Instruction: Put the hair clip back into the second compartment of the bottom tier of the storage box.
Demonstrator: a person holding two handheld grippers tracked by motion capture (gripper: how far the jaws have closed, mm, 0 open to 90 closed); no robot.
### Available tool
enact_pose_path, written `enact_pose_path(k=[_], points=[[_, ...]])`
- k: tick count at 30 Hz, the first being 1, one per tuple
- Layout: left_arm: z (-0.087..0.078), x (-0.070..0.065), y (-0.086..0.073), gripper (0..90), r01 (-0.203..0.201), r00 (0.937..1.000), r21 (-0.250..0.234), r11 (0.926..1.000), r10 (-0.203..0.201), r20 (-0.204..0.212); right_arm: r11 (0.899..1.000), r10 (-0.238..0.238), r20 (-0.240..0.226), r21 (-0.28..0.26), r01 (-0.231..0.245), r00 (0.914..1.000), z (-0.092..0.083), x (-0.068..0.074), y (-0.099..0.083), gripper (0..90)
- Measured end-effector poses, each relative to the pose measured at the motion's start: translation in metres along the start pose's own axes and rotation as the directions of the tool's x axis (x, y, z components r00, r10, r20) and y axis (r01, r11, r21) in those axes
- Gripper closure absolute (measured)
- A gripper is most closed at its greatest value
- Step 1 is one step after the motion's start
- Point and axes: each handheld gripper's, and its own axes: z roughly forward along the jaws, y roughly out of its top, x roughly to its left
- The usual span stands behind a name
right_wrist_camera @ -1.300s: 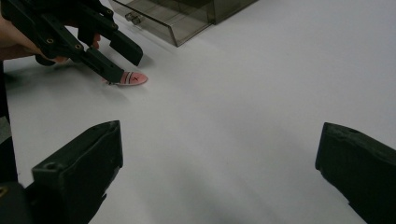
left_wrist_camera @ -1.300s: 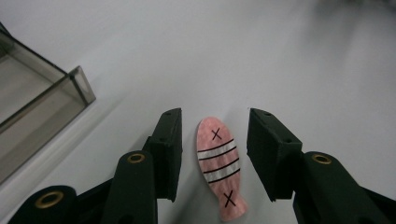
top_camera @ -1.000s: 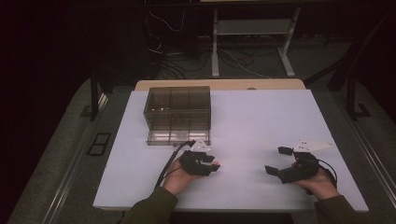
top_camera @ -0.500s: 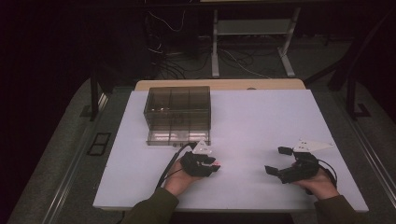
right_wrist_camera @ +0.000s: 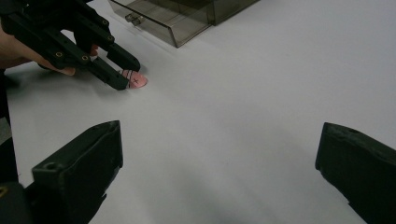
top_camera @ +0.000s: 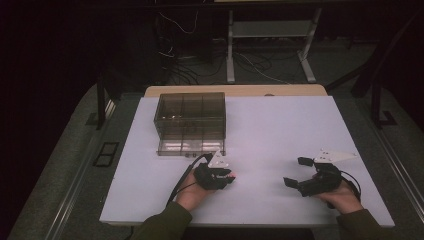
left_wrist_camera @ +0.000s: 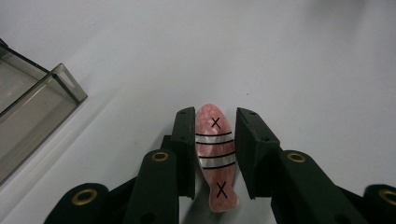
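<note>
A small pink, fish-shaped piece (left_wrist_camera: 214,158) with a pearly white middle band, thin black stripes and two black crosses lies flat on the white table (top_camera: 280,130), near the front edge and left of centre. It sits lengthwise between the two black jaws of the left gripper (left_wrist_camera: 214,149), which have just been closing in on it. The left pad looks to touch its side, while a thin gap shows at the right pad, so the piece is framed closely rather than firmly pinched. In the right gripper view the piece's tip (right_wrist_camera: 136,80) pokes out past those same jaws, resting on the tabletop.

Just beyond the left gripper (top_camera: 216,176) stands a smoky transparent plastic drawer box (top_camera: 190,120) divided into compartments, its bottom drawer pulled out toward the person.

Well apart to the right, the right gripper (top_camera: 295,172) hovers low over bare table with its jaws spread wide and nothing between them.
</note>
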Motion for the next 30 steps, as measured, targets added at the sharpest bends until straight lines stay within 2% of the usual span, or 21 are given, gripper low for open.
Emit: enact_pose_path(k=[2,3,4,5,7,9,16,19,30], points=[[0.000,0.001,0.000,68.9,0.003,1.0000,-0.003,1.0000,-0.003,0.005,1.000,-0.001,0.001,0.000,0.001,1.0000,0.000,0.000,0.000,0.2],[-0.005,0.003,0.000,76.3,0.029,0.9992,-0.050,0.9983,-0.027,0.029,1.000,-0.001,0.000,-0.001,0.001,1.0000,0.000,0.000,0.000,0.2],[-0.006,0.004,0.001,82.7,0.048,0.9981,-0.058,0.9972,-0.046,0.042,1.000,-0.001,-0.001,-0.001,0.001,1.0000,0.000,0.000,0.000,0.2],[-0.006,0.004,0.001,84.0,0.048,0.9981,-0.058,0.9972,-0.046,0.042,1.000,-0.001,-0.001,-0.001,0.001,1.0000,0.000,0.000,0.000,0.2],[-0.006,0.005,0.000,83.5,0.029,0.9989,-0.051,0.9983,-0.027,0.038,1.000,0.001,0.000,-0.003,-0.001,1.0000,0.000,-0.001,0.000,0.2],[-0.006,0.004,0.000,83.8,0.027,0.9989,-0.054,0.9982,-0.025,0.039,1.000,0.000,-0.001,-0.002,0.000,1.0000,0.000,0.000,0.000,0.2],[-0.008,0.005,0.001,85.7,0.048,0.9969,-0.062,0.9970,-0.044,0.066,1.000,0.000,-0.003,0.001,0.000,1.0000,0.000,0.000,0.000,0.1],[-0.010,0.006,0.001,85.7,0.071,0.9946,-0.078,0.9944,-0.065,0.081,1.000,0.002,-0.003,0.002,-0.002,1.0000,0.000,0.000,0.000,0.2],[-0.016,0.007,0.003,85.8,0.069,0.9919,-0.099,0.9926,-0.058,0.113,1.000,-0.003,-0.006,0.002,0.003,1.0000,0.001,0.000,0.000,0.2]])
